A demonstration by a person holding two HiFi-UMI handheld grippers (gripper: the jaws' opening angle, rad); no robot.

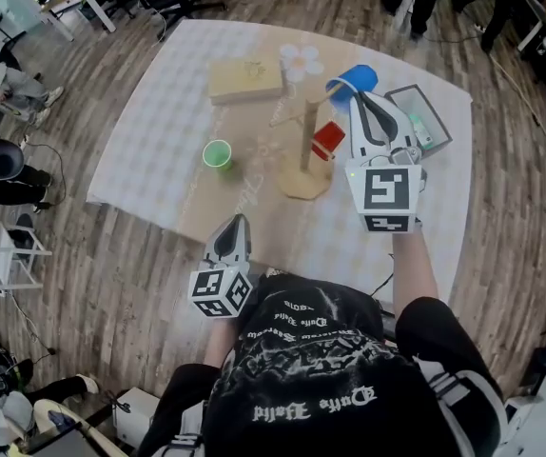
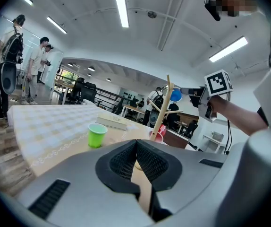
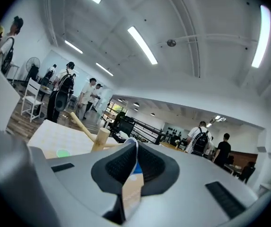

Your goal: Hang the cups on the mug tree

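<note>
The wooden mug tree [image 1: 303, 150] stands mid-table on its round base. A red cup [image 1: 328, 139] sits low against its right side; whether it hangs on a peg I cannot tell. A green cup [image 1: 218, 154] stands upright to the tree's left. My right gripper [image 1: 360, 101] is shut on the rim of a blue cup [image 1: 356, 78], held in the air just right of and beyond the tree top. In the right gripper view, the blue cup [image 3: 135, 168] shows between the jaws, with the tree top [image 3: 100, 139] close at the left. My left gripper [image 1: 238, 223] is shut and empty at the table's near edge.
A flat wooden box [image 1: 244, 79] lies at the back of the table, with a cluster of white cups [image 1: 300, 60] beside it. A grey tray [image 1: 421, 114] sits at the right, by the right gripper. People stand in the room beyond the table [image 2: 36, 126].
</note>
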